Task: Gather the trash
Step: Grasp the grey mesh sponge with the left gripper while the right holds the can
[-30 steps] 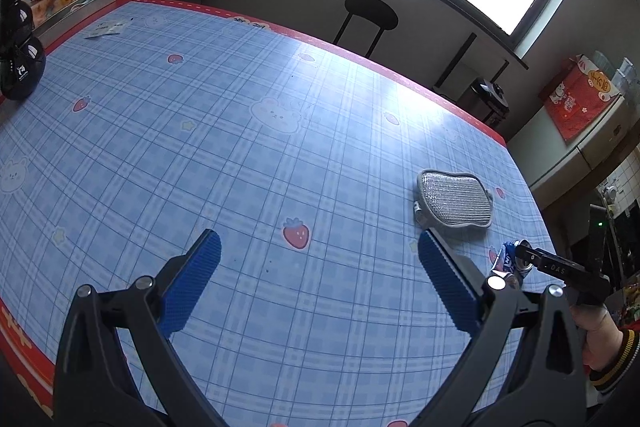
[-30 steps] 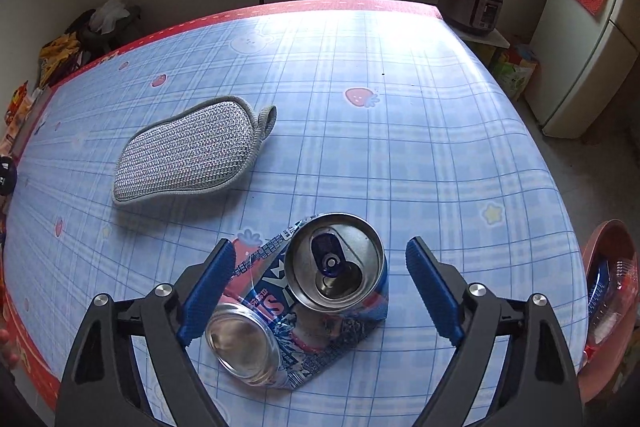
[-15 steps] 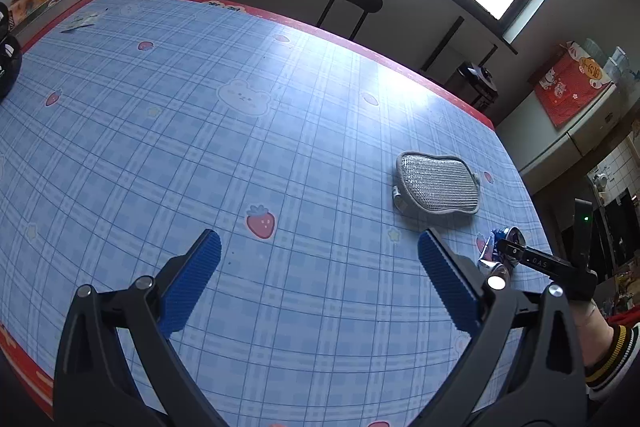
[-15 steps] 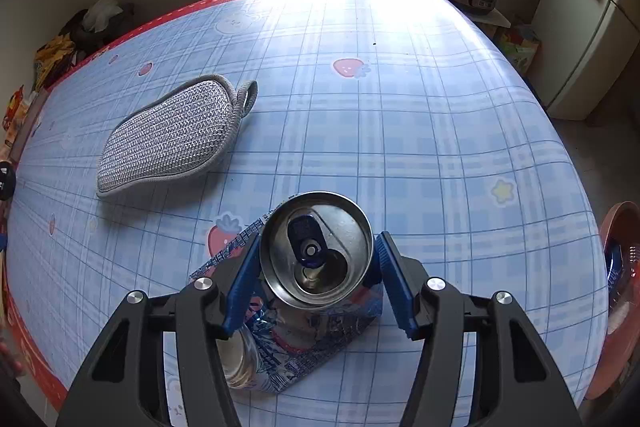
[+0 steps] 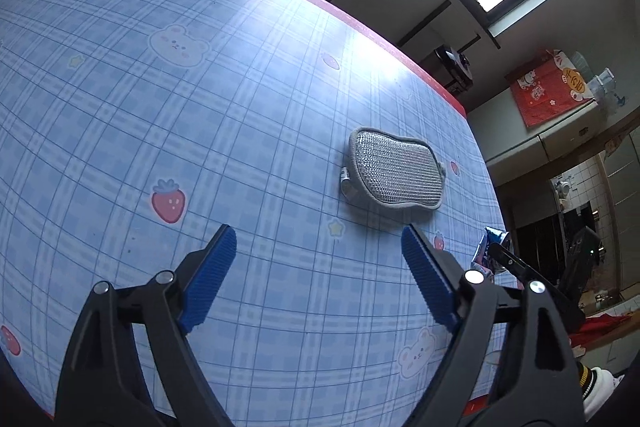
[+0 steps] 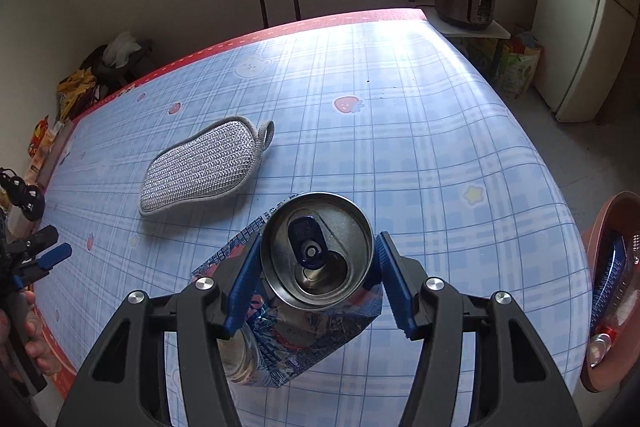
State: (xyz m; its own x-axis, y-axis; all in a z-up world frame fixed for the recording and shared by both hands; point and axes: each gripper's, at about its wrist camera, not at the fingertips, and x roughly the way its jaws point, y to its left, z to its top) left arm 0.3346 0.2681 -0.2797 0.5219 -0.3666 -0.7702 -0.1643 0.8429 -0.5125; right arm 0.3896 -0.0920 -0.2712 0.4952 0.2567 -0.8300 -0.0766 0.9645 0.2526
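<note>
The table (image 6: 440, 155), under its blue checked cloth with a red border, is mostly bare, so most of the surface needs no more picking over as far as these views show; a grey mesh scrubbing pad (image 6: 204, 165) lies flat near the middle, and whether it counts as trash I cannot tell. Off the table's right edge, lower than the top, stands a reddish bin (image 6: 600, 239) that already holds what looks like a plastic bottle and other litter, so part of the collecting appears done. What is left, in my judgement, is to carry the crushed drink can (image 6: 316, 251) over that edge and drop it in. The can sits near the table's front right corner, bent in the middle, its top end tilted up toward the camera; whether its lower end touches the cloth cannot be told. The right gripper (image 6: 316, 259) has its blue pads pressed on either side of the can's top end, clamped on it. The left gripper (image 5: 320, 267) is over bare cloth just short of the pad, its jaws closing with nothing between them. The way from can to bin looks free of obstacles, with only the table's rounded edge to cross; the fridge and cooker stand well apart.
</note>
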